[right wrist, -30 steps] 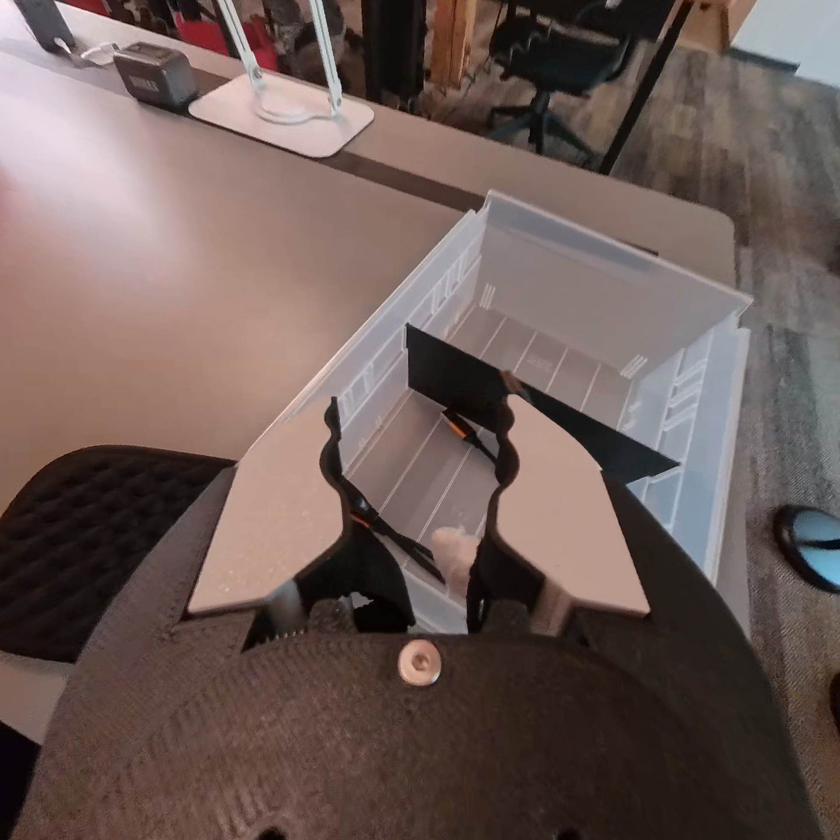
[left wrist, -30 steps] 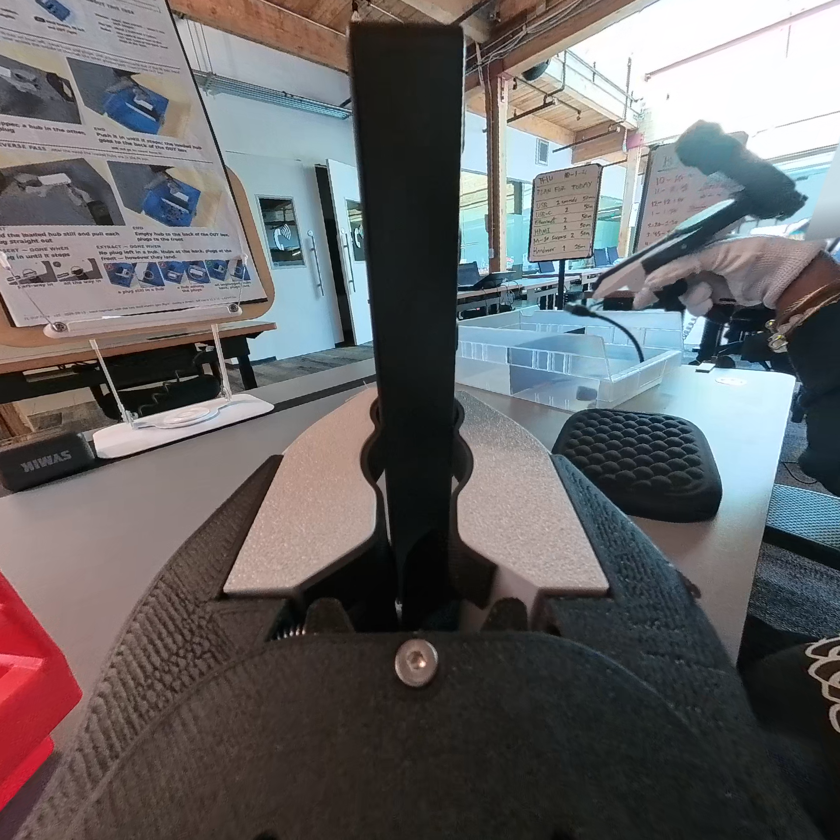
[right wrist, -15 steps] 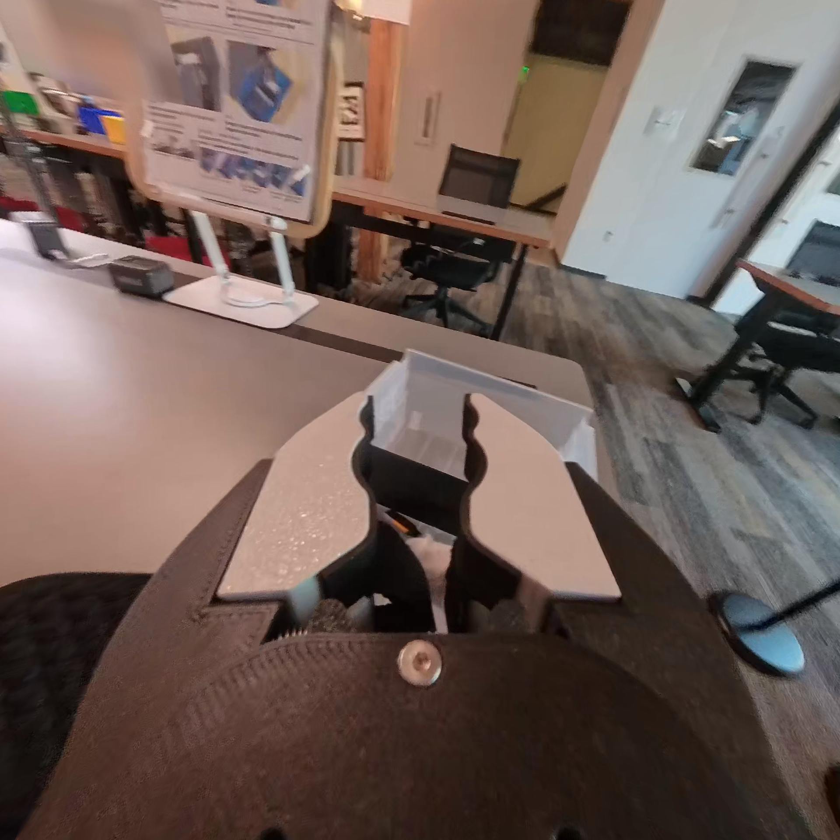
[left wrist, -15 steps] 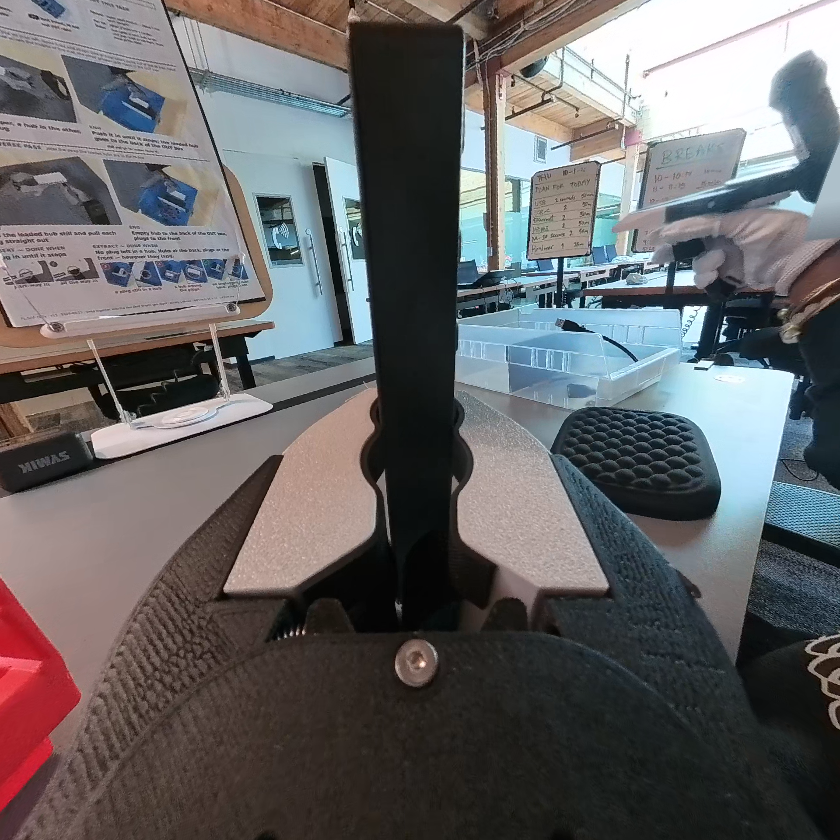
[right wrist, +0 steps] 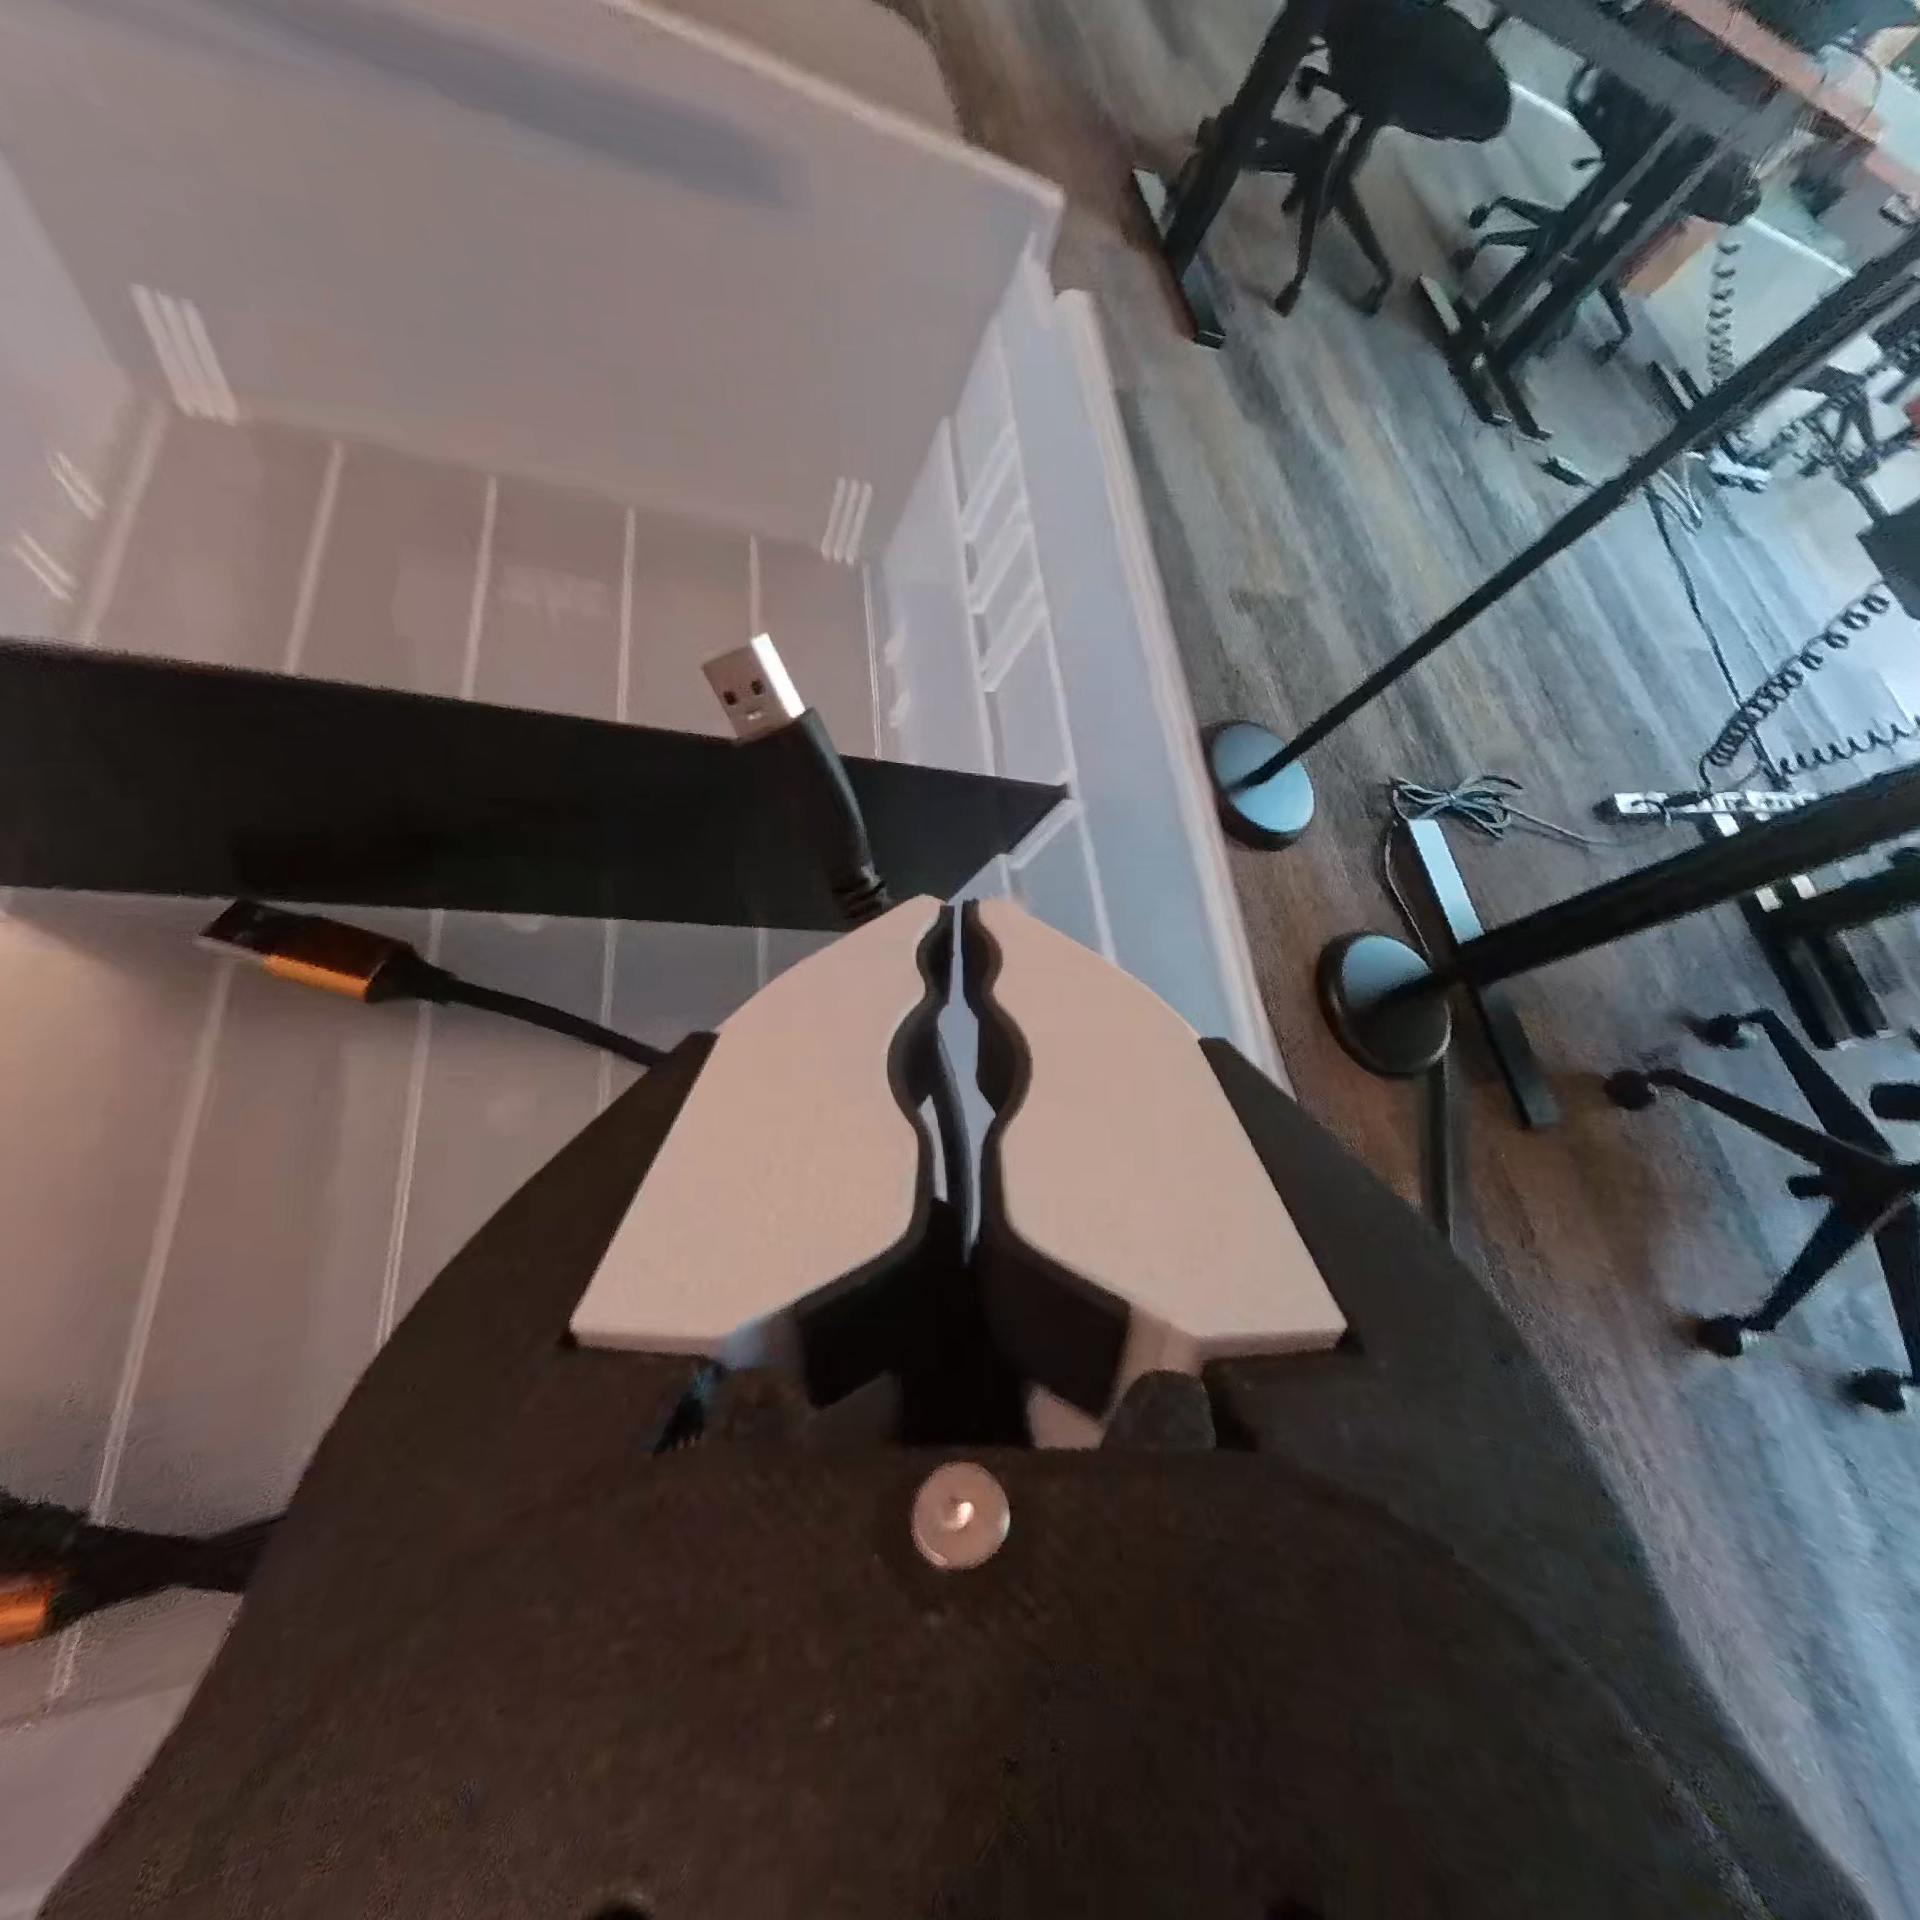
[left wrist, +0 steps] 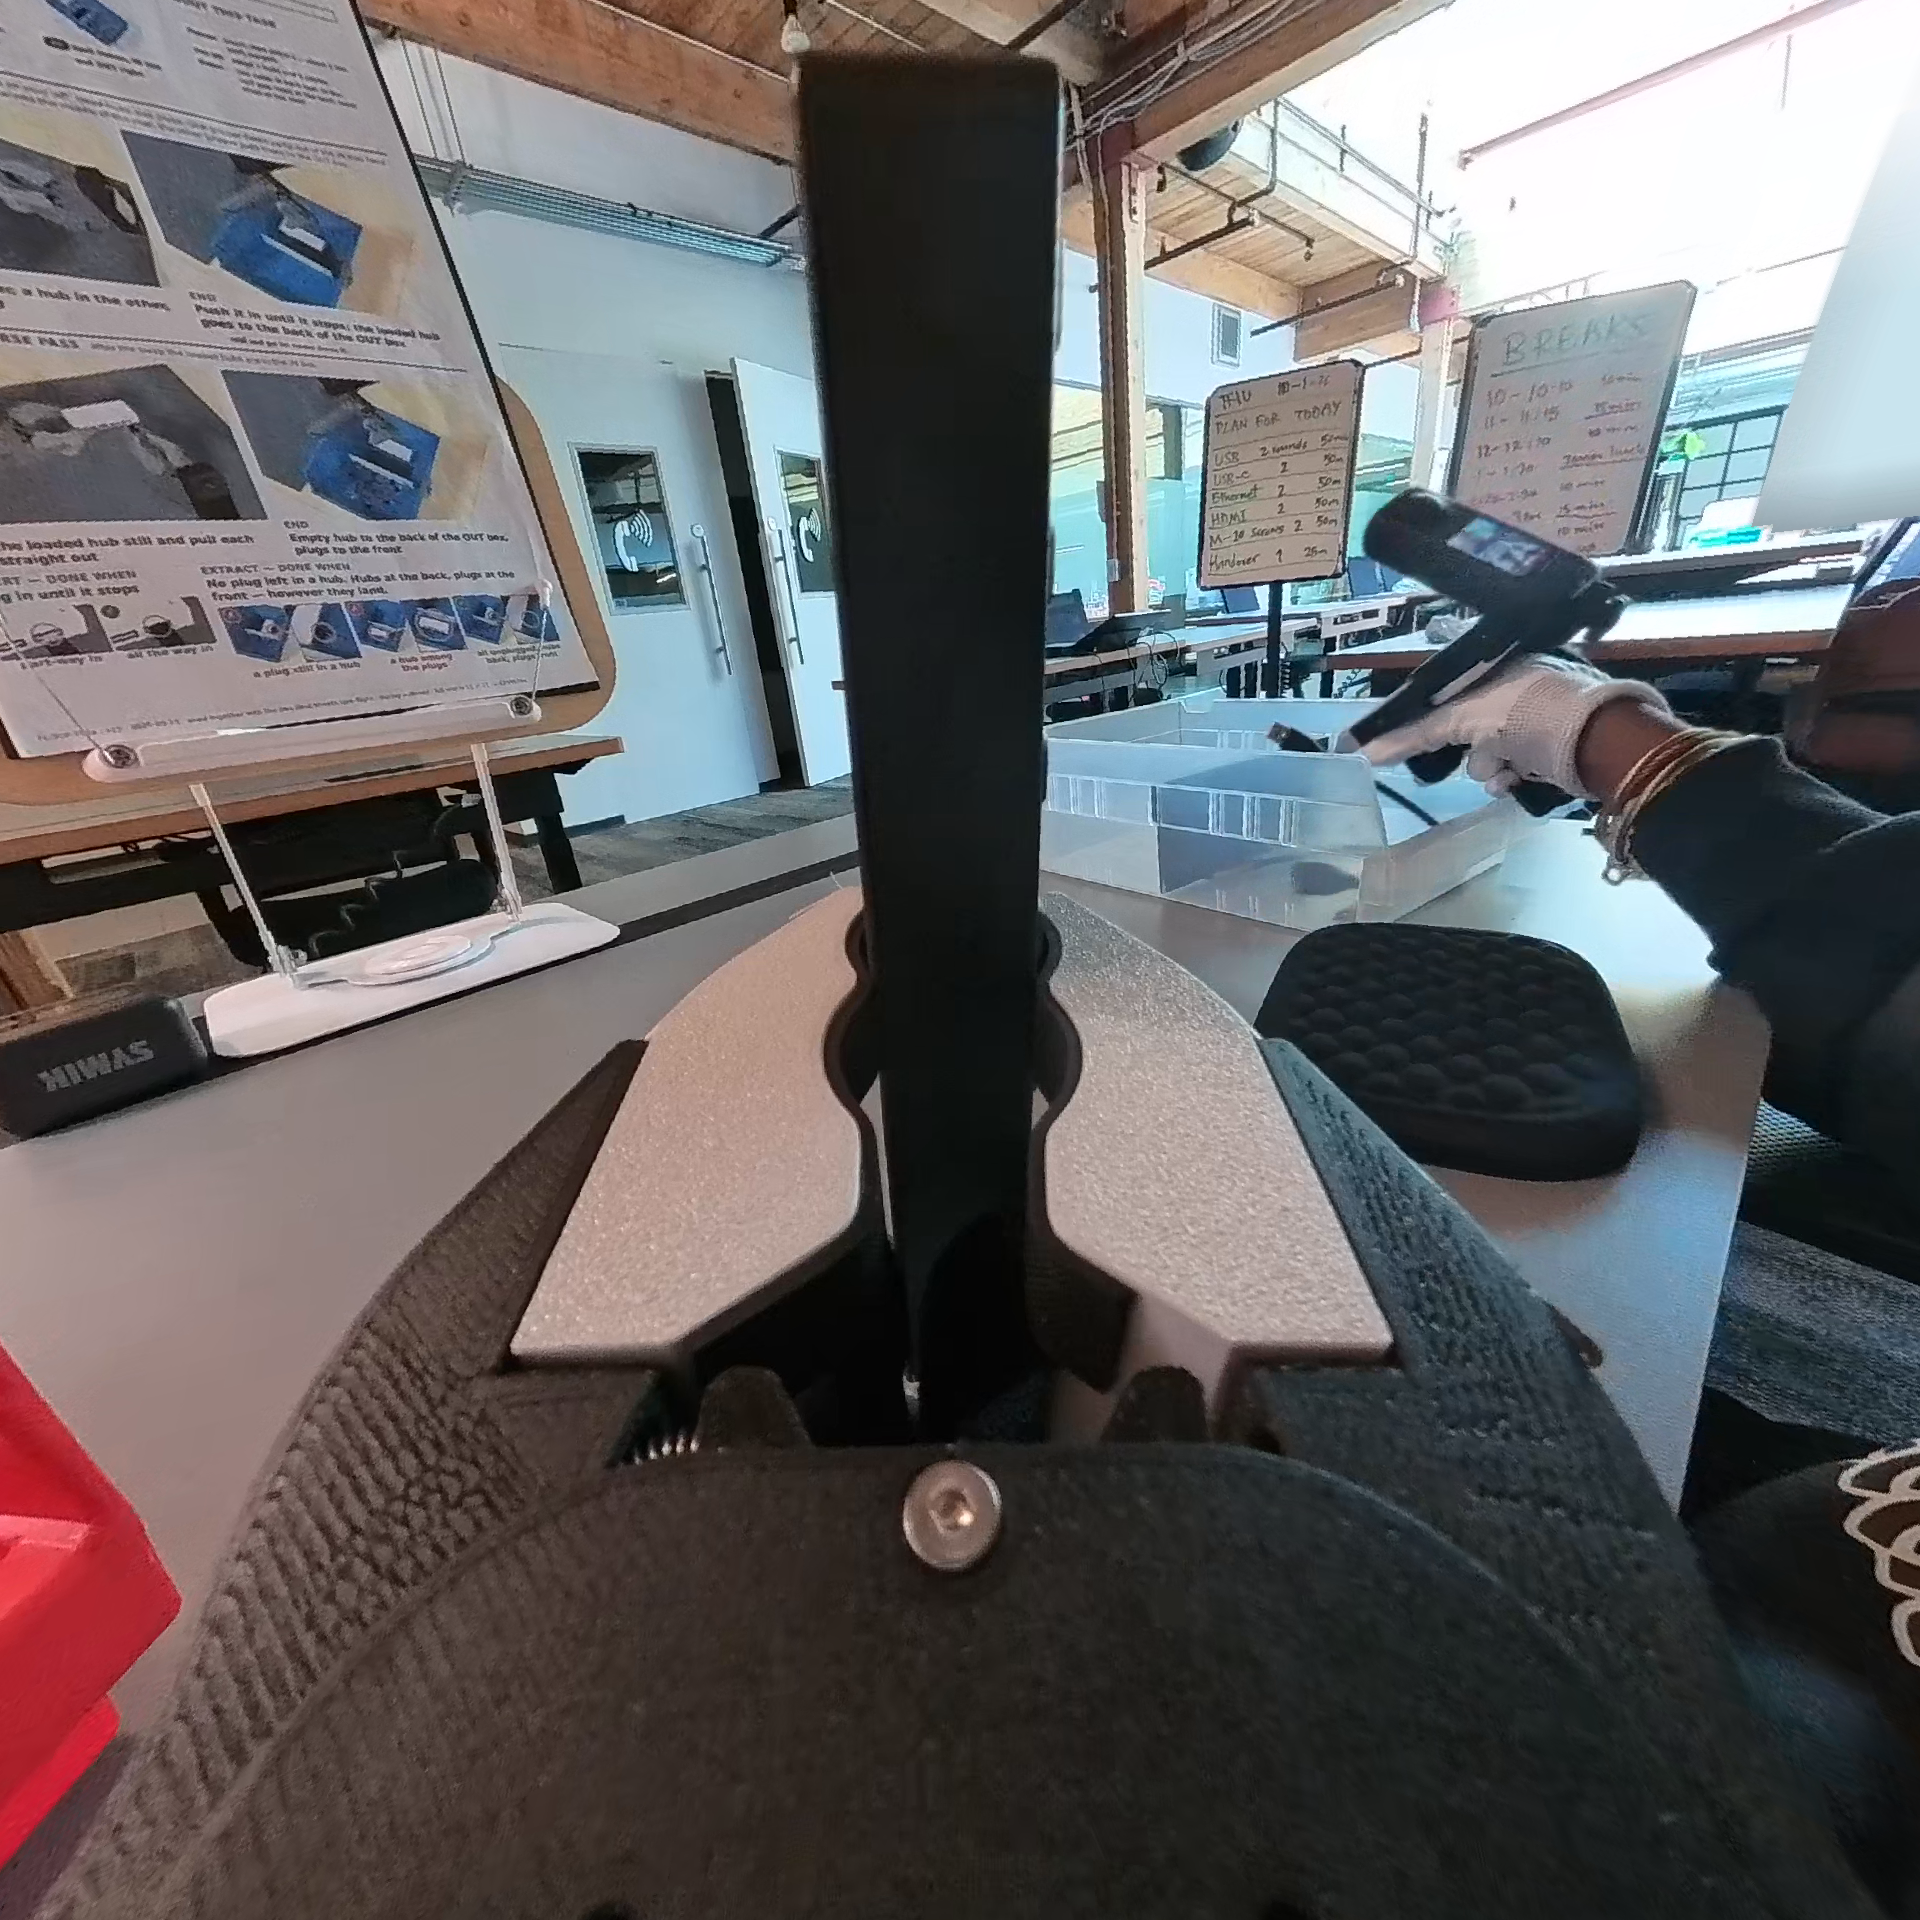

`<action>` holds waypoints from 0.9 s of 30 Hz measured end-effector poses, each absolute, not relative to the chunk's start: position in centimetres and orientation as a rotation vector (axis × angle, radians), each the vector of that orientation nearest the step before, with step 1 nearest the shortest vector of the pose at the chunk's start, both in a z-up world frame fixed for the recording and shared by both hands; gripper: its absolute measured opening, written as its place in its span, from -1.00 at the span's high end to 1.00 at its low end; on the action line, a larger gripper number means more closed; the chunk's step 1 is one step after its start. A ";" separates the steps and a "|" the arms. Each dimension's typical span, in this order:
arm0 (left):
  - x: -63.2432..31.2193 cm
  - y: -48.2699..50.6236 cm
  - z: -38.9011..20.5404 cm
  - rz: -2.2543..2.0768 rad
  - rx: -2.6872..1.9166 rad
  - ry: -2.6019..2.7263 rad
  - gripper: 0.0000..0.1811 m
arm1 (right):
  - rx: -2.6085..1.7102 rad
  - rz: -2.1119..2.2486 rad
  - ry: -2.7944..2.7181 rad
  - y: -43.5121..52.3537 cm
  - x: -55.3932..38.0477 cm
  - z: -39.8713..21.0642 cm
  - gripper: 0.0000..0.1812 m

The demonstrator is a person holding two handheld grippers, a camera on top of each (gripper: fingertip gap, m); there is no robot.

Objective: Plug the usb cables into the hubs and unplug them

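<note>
**A:** Jaws on the right gripper [right wrist: 954, 920] are pinched on the black usb cable [right wrist: 844, 800] just behind its plug, over the clear bin's [right wrist: 1091, 582] right side. Left gripper [left wrist: 948, 935] clamps a black hub [left wrist: 930, 520] upright, nearer us.

**B:** Plug probably wobbles on that bendy lead, so it could miss the port.

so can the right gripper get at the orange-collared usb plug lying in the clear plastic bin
Probably not as things stand. The right gripper is shut on a black usb cable with a silver plug, so its jaws are occupied. The orange-collared usb plug lies uncovered in the clear plastic bin, close to its left.
</note>
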State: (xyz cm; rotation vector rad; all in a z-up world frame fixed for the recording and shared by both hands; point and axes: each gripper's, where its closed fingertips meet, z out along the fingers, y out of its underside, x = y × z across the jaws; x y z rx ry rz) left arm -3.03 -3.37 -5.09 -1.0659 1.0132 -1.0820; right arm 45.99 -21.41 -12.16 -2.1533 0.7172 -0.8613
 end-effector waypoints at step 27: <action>-1.8 -5.7 -6.0 -1.081 -0.999 1.192 0.72 | -1.490 -0.231 -0.450 -13.2 19.2 5.2 -0.04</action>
